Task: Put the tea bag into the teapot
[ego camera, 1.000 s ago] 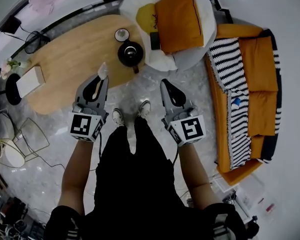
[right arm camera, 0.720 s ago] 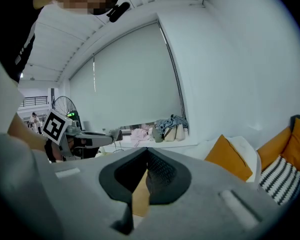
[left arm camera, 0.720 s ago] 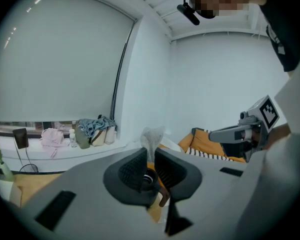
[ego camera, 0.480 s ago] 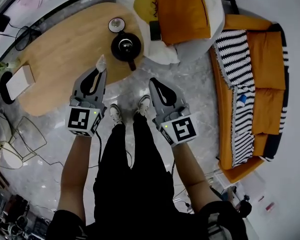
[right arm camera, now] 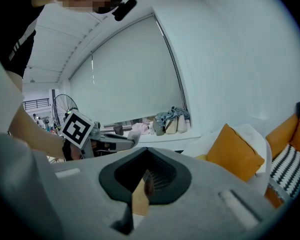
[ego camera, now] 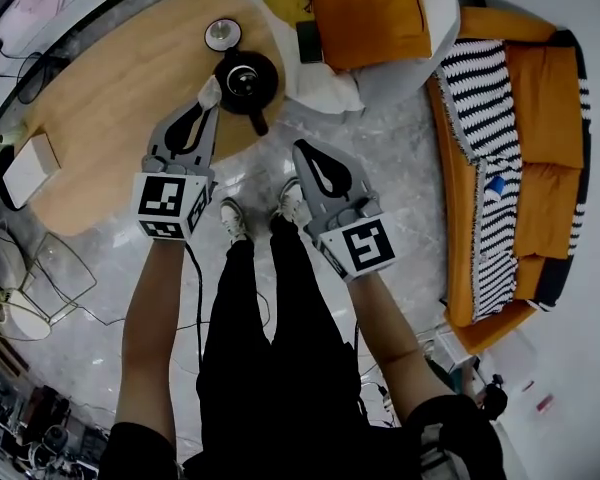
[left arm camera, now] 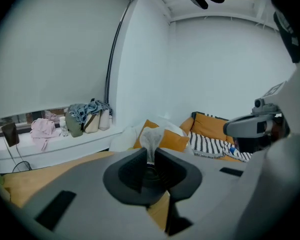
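Head view: the left gripper (ego camera: pixel 209 106), clamped on the tea bag (ego camera: pixel 211 90) at the teapot's (ego camera: pixel 246 78) nine o'clock, could snag the limp bag on the rim; the right gripper (ego camera: pixel 298 149) is closed and empty.

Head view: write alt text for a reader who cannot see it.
From above, a person at a wooden table holds a gripper in each hand; the left gripper pinches a tea bag close to a black teapot. The right gripper, shut and empty, hangs over the floor.
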`<state>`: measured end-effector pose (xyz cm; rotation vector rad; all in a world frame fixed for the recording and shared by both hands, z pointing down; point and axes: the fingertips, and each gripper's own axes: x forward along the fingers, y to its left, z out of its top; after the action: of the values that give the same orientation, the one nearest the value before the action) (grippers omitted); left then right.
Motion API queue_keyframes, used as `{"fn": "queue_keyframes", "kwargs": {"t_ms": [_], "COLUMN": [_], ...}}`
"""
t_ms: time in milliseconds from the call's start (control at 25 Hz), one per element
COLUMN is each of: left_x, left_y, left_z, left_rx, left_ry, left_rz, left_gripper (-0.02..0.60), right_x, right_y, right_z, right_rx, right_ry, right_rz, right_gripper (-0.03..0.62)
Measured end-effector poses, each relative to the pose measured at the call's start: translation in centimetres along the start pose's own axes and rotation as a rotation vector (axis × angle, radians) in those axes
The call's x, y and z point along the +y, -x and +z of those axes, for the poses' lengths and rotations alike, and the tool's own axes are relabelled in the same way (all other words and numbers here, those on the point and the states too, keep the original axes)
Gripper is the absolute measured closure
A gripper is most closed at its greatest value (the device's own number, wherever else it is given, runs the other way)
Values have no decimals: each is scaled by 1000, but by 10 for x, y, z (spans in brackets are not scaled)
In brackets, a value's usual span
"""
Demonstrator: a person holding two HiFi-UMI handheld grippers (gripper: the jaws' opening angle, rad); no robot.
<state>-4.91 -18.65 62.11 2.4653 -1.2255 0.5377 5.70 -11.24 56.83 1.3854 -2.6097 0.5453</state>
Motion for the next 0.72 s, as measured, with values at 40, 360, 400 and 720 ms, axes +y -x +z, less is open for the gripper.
{"fn": "queue_keyframes", "kwargs": {"t_ms": [40,360,400,720], "left_x": [0,1,0,-1], "left_y": [-5,-46,-50,-72], "left_z": [-2,-34,-35,-48], "left_rx": [19,247,266,365], "left_ry": [-5,-59,-62,-51], "left_rz": [-6,-12,-14,-22], "left_gripper": [543,543,543,543], "right_x": [-1,-6,-5,-2], "right_y": [-3,-16,-17,-25], "right_z": [2,-7,-7,-5], "right_rx": [-13,27,24,-15], "right_ry": [-3,4,1,-18], "right_rz": [2,24,27,65], "right_gripper": [589,589,589,589]}}
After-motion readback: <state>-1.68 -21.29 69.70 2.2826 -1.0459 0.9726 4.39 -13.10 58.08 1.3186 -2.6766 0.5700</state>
